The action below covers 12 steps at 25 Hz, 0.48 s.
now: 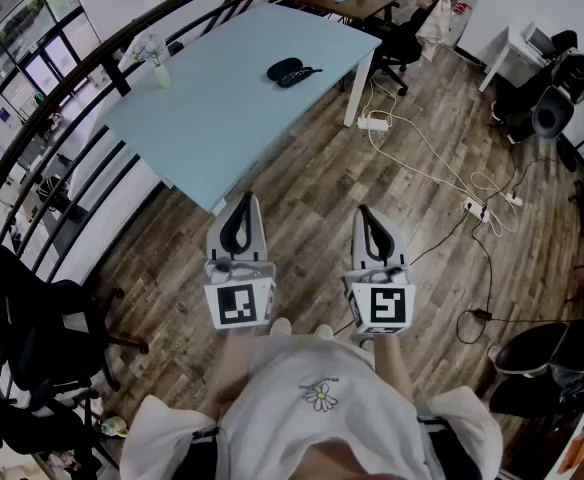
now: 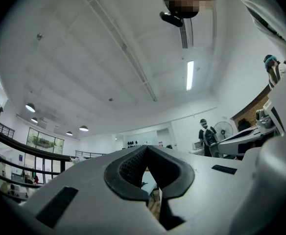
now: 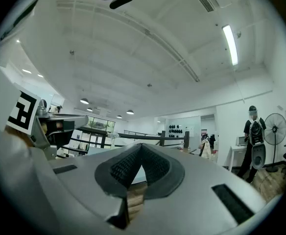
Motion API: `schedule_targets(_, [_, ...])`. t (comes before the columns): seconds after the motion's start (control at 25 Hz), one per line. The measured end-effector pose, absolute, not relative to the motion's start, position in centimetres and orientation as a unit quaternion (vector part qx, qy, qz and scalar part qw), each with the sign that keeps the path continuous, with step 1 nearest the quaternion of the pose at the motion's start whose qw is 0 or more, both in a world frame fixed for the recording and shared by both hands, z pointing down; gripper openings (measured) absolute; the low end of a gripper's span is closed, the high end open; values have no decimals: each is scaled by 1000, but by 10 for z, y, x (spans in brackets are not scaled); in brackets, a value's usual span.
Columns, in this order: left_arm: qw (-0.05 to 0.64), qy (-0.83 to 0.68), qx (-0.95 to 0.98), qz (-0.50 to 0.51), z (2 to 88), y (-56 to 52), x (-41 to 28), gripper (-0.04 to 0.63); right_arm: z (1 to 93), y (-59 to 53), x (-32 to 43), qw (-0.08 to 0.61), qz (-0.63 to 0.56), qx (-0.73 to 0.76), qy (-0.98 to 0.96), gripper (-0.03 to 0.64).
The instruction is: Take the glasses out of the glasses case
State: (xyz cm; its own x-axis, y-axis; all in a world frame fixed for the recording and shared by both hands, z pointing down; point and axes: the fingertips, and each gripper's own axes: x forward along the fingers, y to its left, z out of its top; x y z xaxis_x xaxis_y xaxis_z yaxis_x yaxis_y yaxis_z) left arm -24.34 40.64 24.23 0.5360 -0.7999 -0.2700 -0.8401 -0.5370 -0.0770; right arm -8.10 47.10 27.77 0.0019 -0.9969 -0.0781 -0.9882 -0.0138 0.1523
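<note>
pre-approach, likely: glasses case [image 1: 290,70] lies on far bench [image 1: 222,118], well out of reach; left gripper [image 1: 240,218] and right gripper [image 1: 374,230] both closed, empty, near body.

Probably an open-plan office: desks [image 1: 232,98], swivel chairs [image 1: 404,38], trailing cables [image 1: 484,183], strip lights [image 2: 190,75] overhead.

floor [image 1: 302,198]: wood planks; table [image 1: 222,98]: pale blue; railing [image 1: 114,68]: black, curved; ceiling [image 2: 108,58]: white; strip light [image 2: 190,75]: lit
</note>
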Motion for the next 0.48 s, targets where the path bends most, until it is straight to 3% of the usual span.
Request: schedule_targets(0.48, [100, 472, -871, 95, 246, 412, -224, 16, 278, 479, -69, 28, -103, 698, -708, 8])
